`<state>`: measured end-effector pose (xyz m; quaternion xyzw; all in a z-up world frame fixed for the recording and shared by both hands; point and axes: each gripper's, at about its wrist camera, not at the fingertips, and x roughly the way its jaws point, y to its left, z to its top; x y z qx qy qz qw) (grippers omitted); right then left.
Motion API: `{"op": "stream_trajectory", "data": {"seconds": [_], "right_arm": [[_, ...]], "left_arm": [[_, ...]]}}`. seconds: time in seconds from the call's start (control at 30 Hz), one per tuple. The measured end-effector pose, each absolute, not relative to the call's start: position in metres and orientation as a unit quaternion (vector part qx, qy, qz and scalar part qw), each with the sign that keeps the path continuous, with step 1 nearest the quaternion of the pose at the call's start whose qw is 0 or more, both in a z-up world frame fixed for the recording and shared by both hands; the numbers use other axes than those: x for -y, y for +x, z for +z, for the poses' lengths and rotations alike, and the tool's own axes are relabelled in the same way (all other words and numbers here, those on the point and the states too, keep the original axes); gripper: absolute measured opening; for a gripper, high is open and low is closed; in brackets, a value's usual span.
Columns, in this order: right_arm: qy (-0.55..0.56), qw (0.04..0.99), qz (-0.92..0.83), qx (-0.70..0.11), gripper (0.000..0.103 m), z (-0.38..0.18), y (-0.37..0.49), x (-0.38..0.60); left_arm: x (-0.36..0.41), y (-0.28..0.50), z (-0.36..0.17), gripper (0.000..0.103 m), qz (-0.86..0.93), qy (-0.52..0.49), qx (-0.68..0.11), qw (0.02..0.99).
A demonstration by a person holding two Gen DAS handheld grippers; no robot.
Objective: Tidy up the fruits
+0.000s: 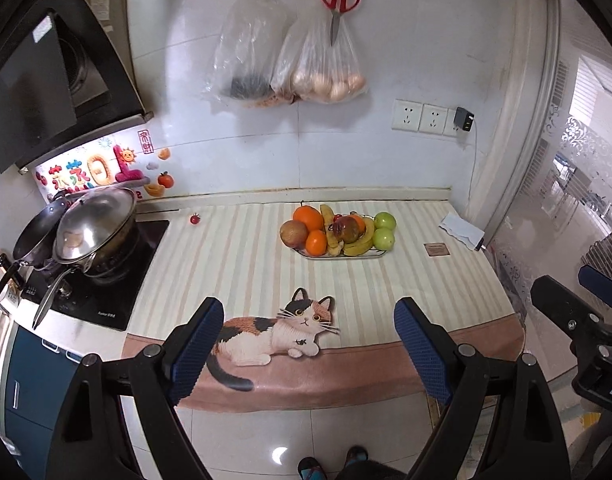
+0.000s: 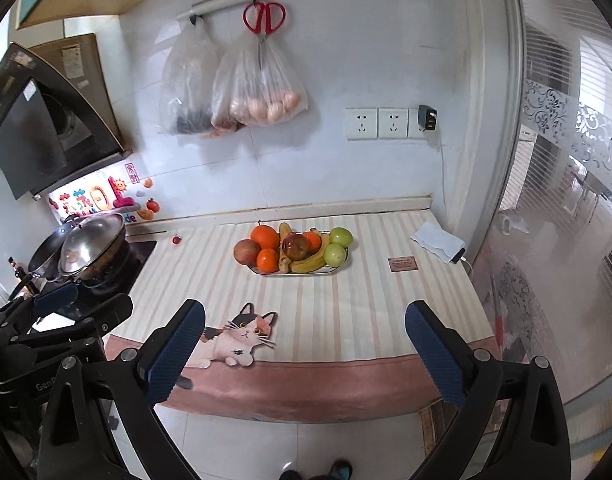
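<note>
holding three oranges [image 2: 264,237], two green apples [image 2: 341,236]: tray [image 2: 306,273].

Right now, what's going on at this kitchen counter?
A person holds two grippers above the near edge of a cat-print cloth. Both the left gripper and the right gripper are open and empty. The fruit tray, piled with oranges, bananas and green apples, sits untouched farther back.
</note>
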<state>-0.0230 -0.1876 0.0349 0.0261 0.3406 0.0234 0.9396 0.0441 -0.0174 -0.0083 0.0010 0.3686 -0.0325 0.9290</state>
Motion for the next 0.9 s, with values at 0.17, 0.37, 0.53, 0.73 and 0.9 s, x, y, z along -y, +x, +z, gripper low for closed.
{"op": "stream_trajectory", "data": {"seconds": [0.17, 0.37, 0.53, 0.73, 0.9], "right_arm": [[0.033, 0.941, 0.039, -0.336, 0.102, 0.042, -0.045, 0.187], [0.027, 0.941, 0.044, -0.334, 0.103, 0.047, -0.053, 0.192], [0.022, 0.941, 0.045, -0.334, 0.103, 0.046, -0.047, 0.196], [0.024, 0.936, 0.048, -0.348, 0.103, 0.035, -0.023, 0.201], [0.03, 0.929, 0.056, -0.364, 0.103, 0.02, 0.005, 0.201]], "left_arm": [[0.018, 0.025, -0.001, 0.087, -0.027, -0.003, -0.356, 0.934], [0.019, 0.014, 0.001, 0.087, -0.02, -0.015, -0.35, 0.936], [0.017, 0.02, -0.002, 0.087, -0.011, -0.027, -0.353, 0.935], [0.017, 0.034, -0.011, 0.102, -0.002, -0.02, -0.362, 0.932], [0.019, 0.051, -0.023, 0.102, 0.001, -0.009, -0.375, 0.927]]}}
